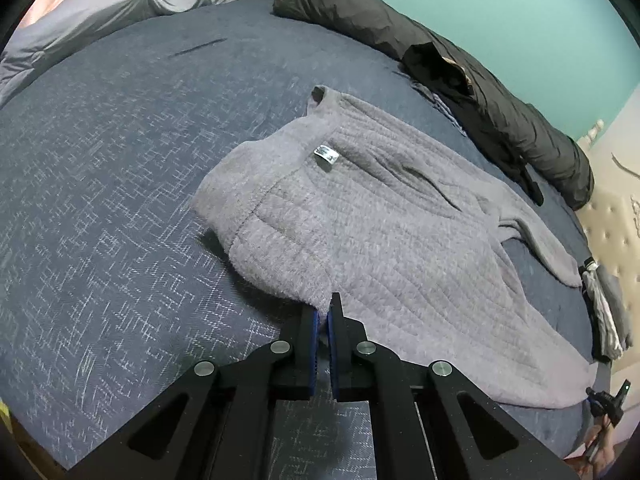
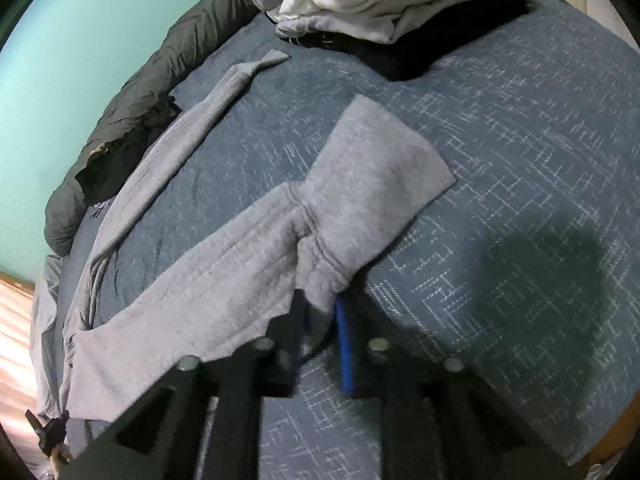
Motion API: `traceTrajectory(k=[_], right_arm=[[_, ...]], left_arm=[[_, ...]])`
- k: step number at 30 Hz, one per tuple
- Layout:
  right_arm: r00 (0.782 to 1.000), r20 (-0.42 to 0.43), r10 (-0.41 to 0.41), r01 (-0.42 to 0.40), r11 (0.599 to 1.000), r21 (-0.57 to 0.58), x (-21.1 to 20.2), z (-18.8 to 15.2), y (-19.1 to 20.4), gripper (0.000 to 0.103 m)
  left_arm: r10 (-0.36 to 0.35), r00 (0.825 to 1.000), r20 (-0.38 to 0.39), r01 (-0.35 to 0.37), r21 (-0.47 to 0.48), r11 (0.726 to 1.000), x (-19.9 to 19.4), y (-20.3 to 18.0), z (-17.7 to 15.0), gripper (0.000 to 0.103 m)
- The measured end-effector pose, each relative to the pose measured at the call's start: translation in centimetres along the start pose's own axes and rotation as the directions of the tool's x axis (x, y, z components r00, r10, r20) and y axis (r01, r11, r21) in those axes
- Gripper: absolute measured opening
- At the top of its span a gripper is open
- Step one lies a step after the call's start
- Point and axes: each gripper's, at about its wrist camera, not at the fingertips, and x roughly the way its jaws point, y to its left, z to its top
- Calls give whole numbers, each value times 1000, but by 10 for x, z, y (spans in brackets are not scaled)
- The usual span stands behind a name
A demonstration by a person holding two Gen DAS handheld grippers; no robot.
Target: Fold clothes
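Grey fleece trousers (image 1: 380, 216) lie spread on the blue bedspread (image 1: 100, 200), with a white label (image 1: 326, 155) showing near the waist. My left gripper (image 1: 323, 312) is shut on the near edge of the waist end, which is lifted slightly off the bed. In the right wrist view the near leg (image 2: 224, 280) ends in a plain grey cuff (image 2: 380, 168). My right gripper (image 2: 320, 314) is shut on the bunched fabric just below that cuff. The other leg (image 2: 188, 120) lies stretched out toward the far side.
A long dark rolled quilt (image 1: 440, 60) runs along the green wall at the bed's far edge. A stack of folded white, grey and black clothes (image 2: 380, 0) sits at the head end. Crumpled grey bedding (image 1: 120, 4) lies at the other end.
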Motion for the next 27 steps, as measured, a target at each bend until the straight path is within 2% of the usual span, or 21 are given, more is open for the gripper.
traceTrajectory(k=[2, 12, 15, 19, 22, 23, 24, 25, 27], right_arm=[[1000, 21, 7, -6, 1000, -22, -10, 1, 4, 6], [997, 48, 60, -57, 996, -62, -58, 10, 7, 5], [998, 52, 31, -24, 992, -127, -58, 10, 10, 5], [1000, -18, -5, 2, 992, -123, -32, 1, 2, 5], [999, -31, -35, 32, 993, -112, -26, -3, -3, 11], [998, -31, -48, 45, 993, -107, -26, -4, -4, 19], [998, -14, -65, 63, 992, -114, -30, -3, -4, 25], [996, 14, -89, 90, 988, -124, -37, -1, -3, 35], [991, 78, -109, 120, 981, -153, -53, 6, 4, 37]], left_arm=[[-12, 1000, 14, 12, -24, 1000, -9, 5, 2, 4], [-40, 998, 41, 42, -52, 998, -43, 27, -4, 3], [-34, 999, -3, 33, -46, 998, -34, 31, -13, 3], [-23, 997, -80, 19, -47, 999, -9, 31, -29, 6], [7, 996, -84, -10, -40, 999, -9, 29, -31, 7], [25, 997, -76, -27, -26, 999, -14, 27, -28, 7], [42, 997, -67, -43, -11, 999, -19, 25, -26, 7], [60, 997, -55, -60, 4, 998, -24, 22, -23, 7], [77, 997, -21, -76, 30, 997, -38, 15, -15, 7]])
